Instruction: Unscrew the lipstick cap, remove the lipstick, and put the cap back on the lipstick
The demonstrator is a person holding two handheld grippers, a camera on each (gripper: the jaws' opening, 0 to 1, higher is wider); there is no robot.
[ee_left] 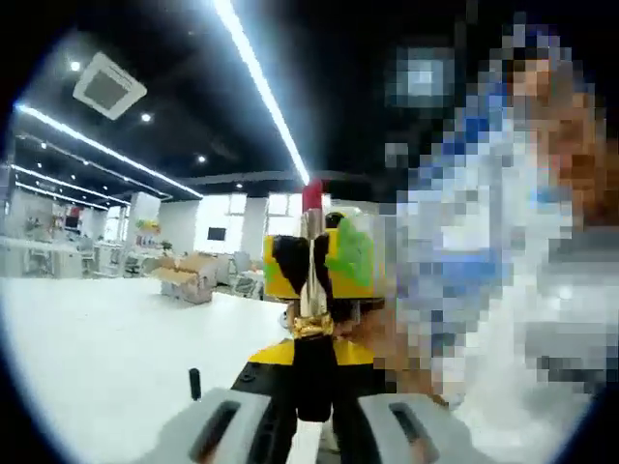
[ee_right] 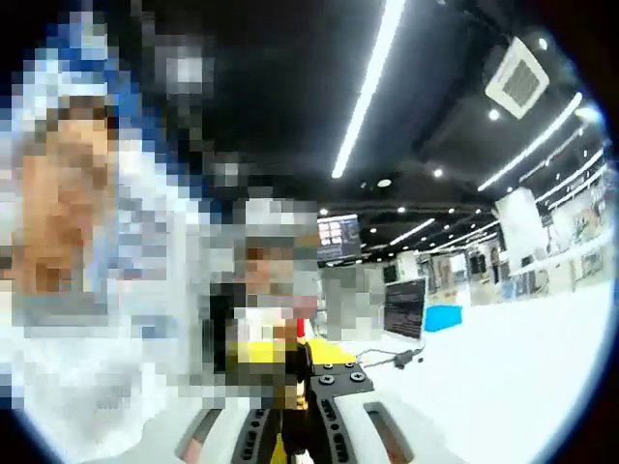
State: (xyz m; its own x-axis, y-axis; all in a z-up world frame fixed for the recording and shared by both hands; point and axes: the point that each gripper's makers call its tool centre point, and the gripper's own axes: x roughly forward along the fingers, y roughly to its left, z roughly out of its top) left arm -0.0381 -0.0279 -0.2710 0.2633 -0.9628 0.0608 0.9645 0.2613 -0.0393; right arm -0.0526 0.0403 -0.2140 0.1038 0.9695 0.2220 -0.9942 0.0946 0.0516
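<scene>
My left gripper point(ee_left: 314, 401) is shut on the black base of the lipstick point(ee_left: 311, 324). The lipstick stands straight up from the jaws, with a gold collar, a pale inner tube and the red tip point(ee_left: 311, 198) bare on top. Just behind it hangs my right gripper point(ee_left: 334, 261), yellow and black with a green patch. In the right gripper view, my right gripper point(ee_right: 295, 416) is shut on a short black piece, which looks like the lipstick cap point(ee_right: 295, 391). The red tip point(ee_right: 302, 329) pokes up just past it. Blur hides the left gripper's body there.
A white table point(ee_left: 106, 358) spreads below both grippers, and a small black peg point(ee_left: 194, 383) stands on it. Cardboard boxes point(ee_left: 184, 275) sit at the far edge. A monitor point(ee_right: 404, 307) and a blue box point(ee_right: 445, 317) stand farther off. A person is close behind the grippers.
</scene>
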